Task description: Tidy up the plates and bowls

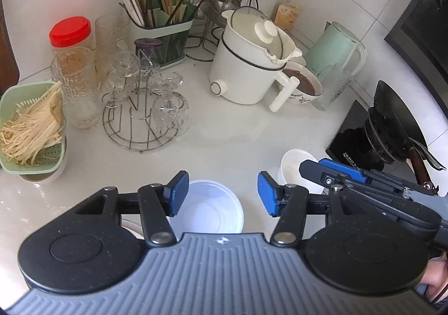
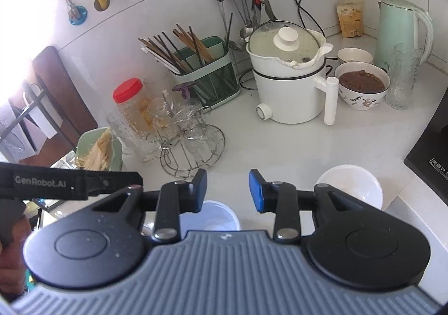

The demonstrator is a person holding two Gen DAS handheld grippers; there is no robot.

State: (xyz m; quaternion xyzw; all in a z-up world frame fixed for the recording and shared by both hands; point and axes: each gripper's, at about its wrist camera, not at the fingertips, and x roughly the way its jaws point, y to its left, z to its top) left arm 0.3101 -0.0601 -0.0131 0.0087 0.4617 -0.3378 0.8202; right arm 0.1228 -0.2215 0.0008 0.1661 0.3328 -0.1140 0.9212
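A white bowl (image 1: 208, 210) sits on the white counter just below and between the fingers of my left gripper (image 1: 222, 193), which is open and empty above it. The same bowl shows in the right wrist view (image 2: 215, 217) under my right gripper (image 2: 227, 190), also open and empty. A second white bowl (image 1: 294, 169) lies to the right near the black cooktop; it also shows in the right wrist view (image 2: 351, 184). My right gripper reaches over it in the left wrist view (image 1: 330, 172).
A white electric pot (image 2: 291, 85), a bowl of brown food (image 2: 362, 86), a mint kettle (image 2: 400, 32), a glass rack (image 1: 142, 107), a chopstick holder (image 1: 162, 32), a red-lidded jar (image 1: 71, 40) and a green noodle basket (image 1: 30, 130) crowd the back. A black cooktop (image 1: 352, 138) lies right.
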